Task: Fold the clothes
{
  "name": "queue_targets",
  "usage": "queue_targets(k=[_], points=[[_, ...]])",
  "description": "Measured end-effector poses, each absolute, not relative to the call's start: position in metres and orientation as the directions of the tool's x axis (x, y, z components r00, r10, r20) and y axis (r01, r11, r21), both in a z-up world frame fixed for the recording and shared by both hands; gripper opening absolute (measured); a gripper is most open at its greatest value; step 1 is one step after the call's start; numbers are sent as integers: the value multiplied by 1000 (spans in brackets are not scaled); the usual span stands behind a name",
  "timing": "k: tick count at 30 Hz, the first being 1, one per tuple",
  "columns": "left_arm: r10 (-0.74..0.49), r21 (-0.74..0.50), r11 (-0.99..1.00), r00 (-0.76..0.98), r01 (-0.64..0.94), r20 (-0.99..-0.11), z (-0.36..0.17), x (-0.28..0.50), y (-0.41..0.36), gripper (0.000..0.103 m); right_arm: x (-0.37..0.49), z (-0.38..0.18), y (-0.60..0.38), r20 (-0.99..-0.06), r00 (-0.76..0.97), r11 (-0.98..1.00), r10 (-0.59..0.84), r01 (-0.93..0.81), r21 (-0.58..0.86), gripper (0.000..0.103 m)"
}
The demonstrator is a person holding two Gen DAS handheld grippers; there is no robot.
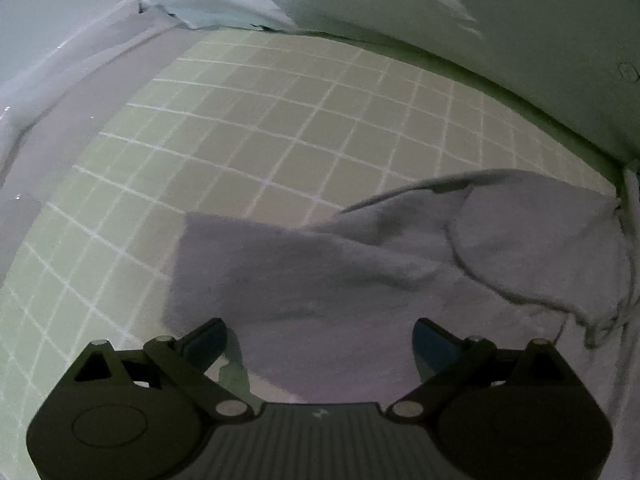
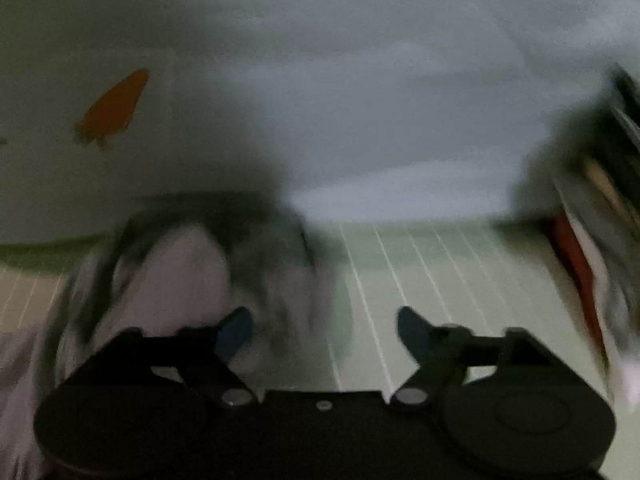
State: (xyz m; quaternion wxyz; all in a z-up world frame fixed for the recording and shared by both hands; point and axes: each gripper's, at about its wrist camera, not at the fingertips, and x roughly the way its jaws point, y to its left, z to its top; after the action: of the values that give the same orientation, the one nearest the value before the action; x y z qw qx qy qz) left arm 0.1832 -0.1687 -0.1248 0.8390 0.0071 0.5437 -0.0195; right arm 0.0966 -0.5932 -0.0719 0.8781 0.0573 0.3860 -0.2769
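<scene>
Left tongs (image 1: 319,334) spread wide over rumpled grey garment (image 1: 360,272), gridded tabletop (image 1: 280,128) beyond, right tongs (image 2: 324,326) spread wide, empty, blurred garment at their left.

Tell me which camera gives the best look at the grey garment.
The left wrist view. The grey garment lies sharp and nearly whole on the grid mat, ahead of the open left gripper. The right wrist view shows only a motion-blurred pale heap, left of the open right gripper.
</scene>
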Motion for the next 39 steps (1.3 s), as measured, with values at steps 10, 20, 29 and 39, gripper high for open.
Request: queue_targets(k=[10, 20, 29, 39], points=[[-72, -104, 993, 413, -55, -908, -132, 168, -127, 98, 30, -75, -544, -762, 497, 846, -415, 519, -122, 89], [-56, -72, 997, 481, -14, -875, -135, 179, -136, 58, 4, -73, -504, -795, 473, 862, -380, 492, -119, 89], [-7, -74, 992, 541, -103, -841, -129, 193, -72, 4, 5, -76, -489, -808, 451, 862, -379, 490, -130, 89], [-14, -90, 990, 557, -108, -831, -110, 171, -70, 58, -14, -80, -488, -844, 409, 855, -347, 509, -104, 89]])
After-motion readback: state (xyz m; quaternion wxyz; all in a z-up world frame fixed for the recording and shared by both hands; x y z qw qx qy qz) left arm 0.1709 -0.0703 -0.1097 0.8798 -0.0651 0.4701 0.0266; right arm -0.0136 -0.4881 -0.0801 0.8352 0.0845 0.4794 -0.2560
